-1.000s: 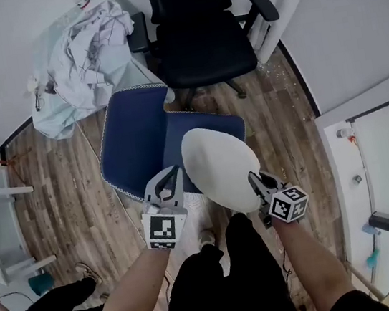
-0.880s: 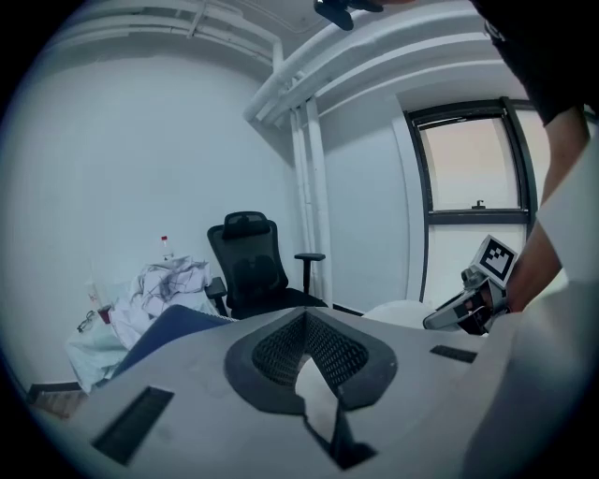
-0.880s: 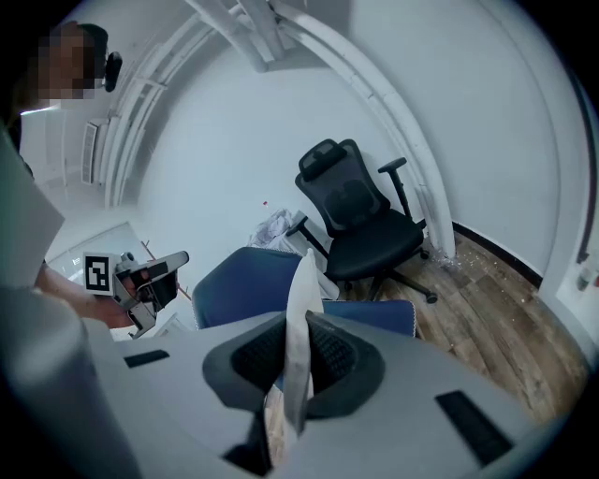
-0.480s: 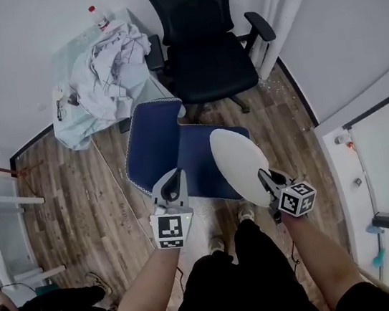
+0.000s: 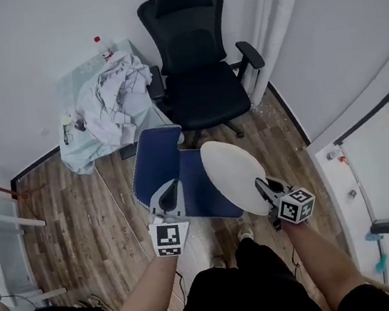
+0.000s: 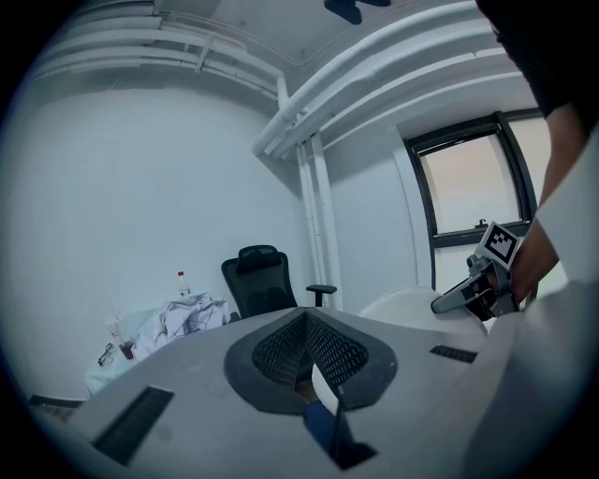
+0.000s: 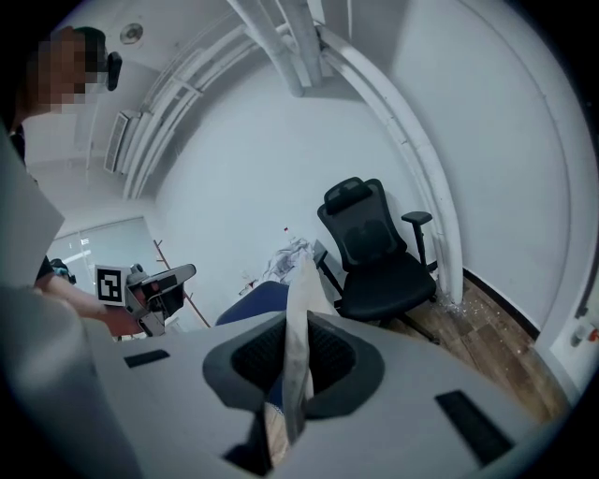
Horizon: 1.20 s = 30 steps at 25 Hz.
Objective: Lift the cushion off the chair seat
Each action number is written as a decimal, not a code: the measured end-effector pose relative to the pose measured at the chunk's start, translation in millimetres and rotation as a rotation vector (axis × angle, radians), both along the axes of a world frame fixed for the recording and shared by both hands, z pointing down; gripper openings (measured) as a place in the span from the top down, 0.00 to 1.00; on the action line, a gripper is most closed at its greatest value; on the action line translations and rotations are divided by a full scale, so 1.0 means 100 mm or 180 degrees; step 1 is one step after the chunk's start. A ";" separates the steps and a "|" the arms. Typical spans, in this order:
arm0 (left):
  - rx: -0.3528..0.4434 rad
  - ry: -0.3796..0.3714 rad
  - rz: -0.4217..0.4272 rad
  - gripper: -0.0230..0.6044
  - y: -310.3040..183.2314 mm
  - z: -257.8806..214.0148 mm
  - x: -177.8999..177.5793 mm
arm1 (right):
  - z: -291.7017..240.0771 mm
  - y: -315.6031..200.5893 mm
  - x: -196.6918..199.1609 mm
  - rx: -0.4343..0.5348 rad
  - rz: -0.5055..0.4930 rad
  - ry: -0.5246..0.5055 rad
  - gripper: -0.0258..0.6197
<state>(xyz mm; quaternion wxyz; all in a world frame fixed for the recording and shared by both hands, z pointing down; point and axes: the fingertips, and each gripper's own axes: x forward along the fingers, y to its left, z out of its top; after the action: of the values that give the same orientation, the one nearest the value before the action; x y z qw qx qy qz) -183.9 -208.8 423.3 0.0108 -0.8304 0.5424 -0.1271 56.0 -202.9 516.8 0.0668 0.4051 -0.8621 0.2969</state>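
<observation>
The right gripper (image 5: pixel 261 187) is clamped on the near rim of the white oval padded cushion (image 5: pixel 232 173). In the right gripper view the rim stands edge-on between its jaws. The left gripper (image 5: pixel 173 189) has its jaws together and grips nothing. It hangs over the front of the blue fabric chair seat (image 5: pixel 199 183), to the left of the cushion and apart from it.

The cushion lies tilted over the right part of the seat and appears raised clear of it. Its long axis runs from the right gripper away from the person, toward the black mesh office chair (image 5: pixel 201 78). The whole cushion therefore extends ahead of the right jaws, carried from one end only.

Judgement: the lift depends on the right arm, and the far end may sag or swing. The left gripper is free to support the left rim.
</observation>
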 end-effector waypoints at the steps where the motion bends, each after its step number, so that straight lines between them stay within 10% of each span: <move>1: 0.0021 -0.0014 0.0011 0.96 0.01 -0.05 -0.01 | -0.05 0.02 -0.01 0.0013 -0.0008 -0.0014 0.90; 30: 0.0448 -0.0004 -0.0106 0.96 0.10 -1.01 -0.38 | -1.45 -0.30 -0.20 0.0629 -0.0209 -0.0224 0.90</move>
<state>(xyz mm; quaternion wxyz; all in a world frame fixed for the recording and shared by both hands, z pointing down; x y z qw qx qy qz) -222.3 -198.4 322.5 0.0675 -0.8184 0.5637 -0.0894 35.5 -232.7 372.2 0.0059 0.3706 -0.9018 0.2221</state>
